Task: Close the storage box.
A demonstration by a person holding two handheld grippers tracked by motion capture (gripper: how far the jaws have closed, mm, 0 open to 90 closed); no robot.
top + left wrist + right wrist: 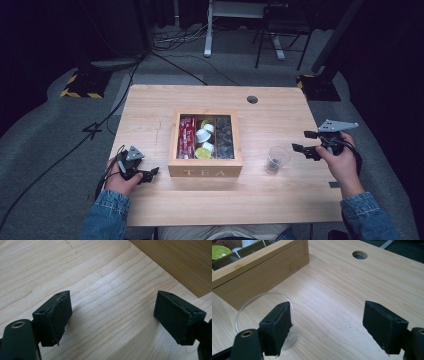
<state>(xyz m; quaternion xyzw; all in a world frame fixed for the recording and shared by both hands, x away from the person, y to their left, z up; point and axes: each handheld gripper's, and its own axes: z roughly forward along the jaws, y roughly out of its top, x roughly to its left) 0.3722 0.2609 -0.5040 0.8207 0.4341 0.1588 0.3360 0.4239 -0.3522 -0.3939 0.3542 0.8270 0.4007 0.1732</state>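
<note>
Wooden tea box sat mid-table with red sachets and pods inside, clear plastic cup just right of it, left gripper beside the box, jaws wide apart, empty, right gripper near the cup, likewise spread, holding nothing.

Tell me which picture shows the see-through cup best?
The high view: the whole cup stands clear, right of the tea box. The right gripper view shows its rim, partly behind a jaw. The left gripper view shows table and box wall instead.
</note>
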